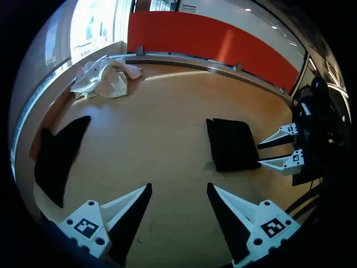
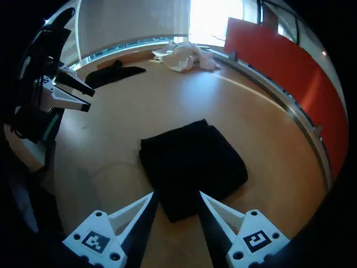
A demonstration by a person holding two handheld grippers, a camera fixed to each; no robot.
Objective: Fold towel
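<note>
Looking along the left hand-held gripper (image 1: 178,187) in the left gripper view, its two fingers stand spread apart, released, with bare wood between them. The folded black towel (image 1: 232,145) lies flat ahead and to the right, well apart from these fingertips. Beyond its right edge the right hand-held gripper (image 1: 259,154) points in at it, fingers parted, tips just beside the cloth. Ahead and to the left there is wide free room on the wooden surface (image 1: 165,116). A loose dark cloth (image 1: 60,152) lies far to the left by the surface's edge, and a crumpled white cloth (image 1: 105,78) sits in the far left corner. A raised rim (image 1: 201,62) closes the far side, with a red panel (image 1: 209,40) behind it and a bright window (image 1: 93,27) to the left.

In the right gripper view, the right hand-held gripper is released, its fingertips straddling the towel's near corner; whether they touch the cloth I cannot tell. The towel spreads straight ahead, its edges roughly squared. The left hand-held gripper hangs far off to the left, above bare wood. Both other cloths lie far ahead, by the window.
</note>
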